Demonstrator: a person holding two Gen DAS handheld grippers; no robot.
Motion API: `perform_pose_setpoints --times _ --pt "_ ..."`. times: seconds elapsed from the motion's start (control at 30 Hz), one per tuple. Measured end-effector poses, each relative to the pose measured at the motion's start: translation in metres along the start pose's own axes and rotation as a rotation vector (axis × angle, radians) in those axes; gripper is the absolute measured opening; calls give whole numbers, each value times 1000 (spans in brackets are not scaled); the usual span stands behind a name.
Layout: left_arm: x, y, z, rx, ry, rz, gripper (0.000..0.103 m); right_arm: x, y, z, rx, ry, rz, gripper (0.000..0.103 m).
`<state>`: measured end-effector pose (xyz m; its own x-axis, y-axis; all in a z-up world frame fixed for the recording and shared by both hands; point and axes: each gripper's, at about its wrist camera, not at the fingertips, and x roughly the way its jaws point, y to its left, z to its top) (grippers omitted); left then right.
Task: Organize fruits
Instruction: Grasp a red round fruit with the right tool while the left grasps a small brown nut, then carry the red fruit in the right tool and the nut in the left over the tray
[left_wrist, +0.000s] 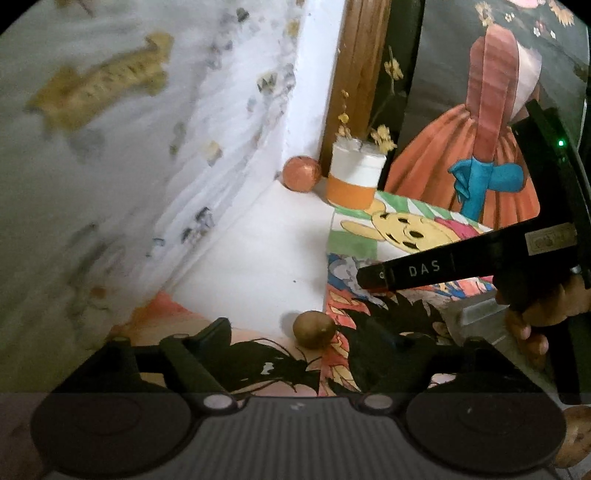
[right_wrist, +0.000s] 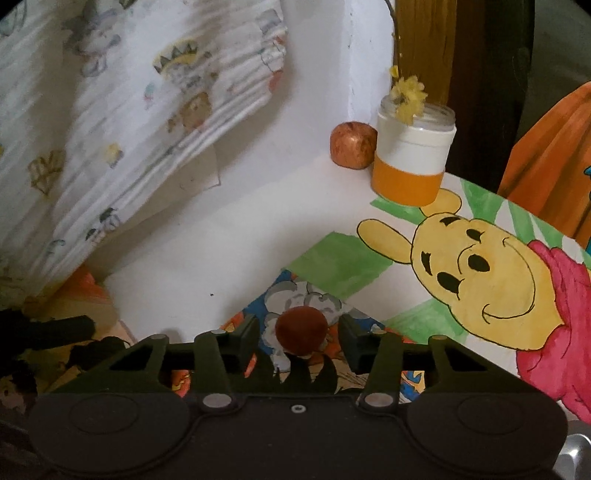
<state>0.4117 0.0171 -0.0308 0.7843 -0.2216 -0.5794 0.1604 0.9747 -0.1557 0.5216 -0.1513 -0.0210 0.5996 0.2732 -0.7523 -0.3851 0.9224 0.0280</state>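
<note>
In the left wrist view a brownish-green oval fruit (left_wrist: 314, 329) lies on the painted table cover, between the fingers of my left gripper (left_wrist: 310, 336). Its jaws stand wide and touch nothing. My right gripper (left_wrist: 373, 276), black and held by a hand (left_wrist: 528, 321), reaches in from the right. In the right wrist view a dark red round fruit (right_wrist: 301, 328) sits between the fingers of my right gripper (right_wrist: 299, 334), with a narrow gap on each side. A red apple (left_wrist: 302, 173) (right_wrist: 352, 145) rests in the far corner.
An orange-and-white jar (left_wrist: 354, 179) (right_wrist: 412, 162) with dried yellow flowers stands beside the apple. A patterned white cloth (right_wrist: 129, 122) hangs along the left. A painted picture (left_wrist: 491, 122) leans at the back right. Cartoon drawings (right_wrist: 480, 277) cover the table.
</note>
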Motion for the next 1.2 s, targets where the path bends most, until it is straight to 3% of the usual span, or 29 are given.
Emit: perform_pose_setpoints --times 0.2,0.37,0.47,0.53,0.6,0.87,1.2 --pt "20 -1 1 8 41 -31 70 7 -3 -1 -4 -12 5 45" --pt "28 -2 2 16 50 -36 61 7 -1 -2 -19 -17 4 36" --pt "29 -2 3 14 53 -41 50 5 -1 -3 -15 -18 4 34" --pt "29 -3 2 20 53 -41 37 3 -1 -3 -15 -17 5 34" --pt "29 -4 2 24 54 -47 33 1 -1 -5 -11 -15 8 34" --pt "18 -5 3 10 54 -45 32 -25 2 -10 3 -14 37 34" --pt "-38 -25 7 3 -2 -46 32 -115 1 -26 -12 -88 89 34"
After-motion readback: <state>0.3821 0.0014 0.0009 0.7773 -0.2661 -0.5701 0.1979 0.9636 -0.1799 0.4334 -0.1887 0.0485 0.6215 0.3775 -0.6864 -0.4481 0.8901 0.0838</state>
